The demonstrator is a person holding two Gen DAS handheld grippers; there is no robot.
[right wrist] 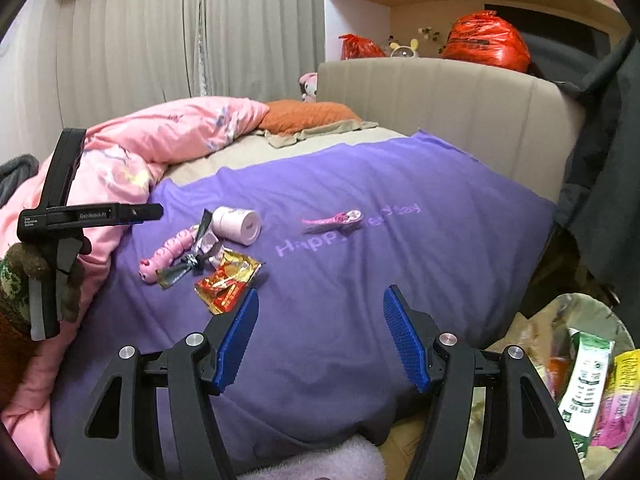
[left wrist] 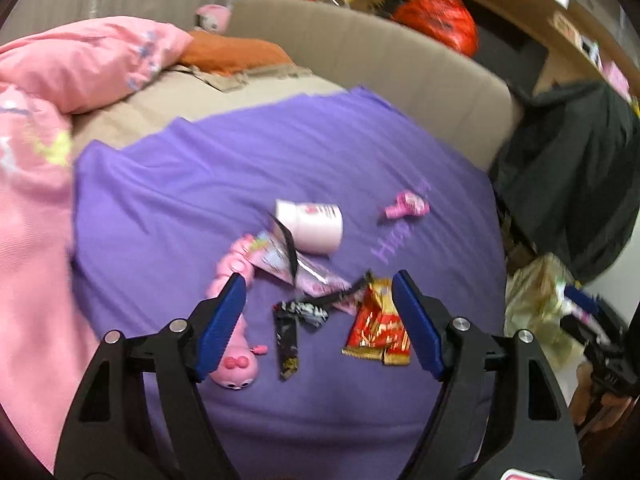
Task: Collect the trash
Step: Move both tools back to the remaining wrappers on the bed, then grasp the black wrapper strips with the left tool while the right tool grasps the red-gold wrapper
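Right wrist: purple bedspread [right wrist: 360,280], grey curtains [right wrist: 160,40]

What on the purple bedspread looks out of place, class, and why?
Torn wrappers litter the purple bedspread: a red-and-gold wrapper, a black one and a pink one. A pink-and-white bottle lies on its side beside them, not upright. Both grippers are open and empty.

The purple blanket [right wrist: 360,280] carried pale stitched lettering toward its far right edge, reading "Happy" and then "day", with a pink toy lying across the middle word. In the left wrist view only "H" showed clearly. A small white label on the left gripper's [right wrist: 92,216] black body was too blurred to read.
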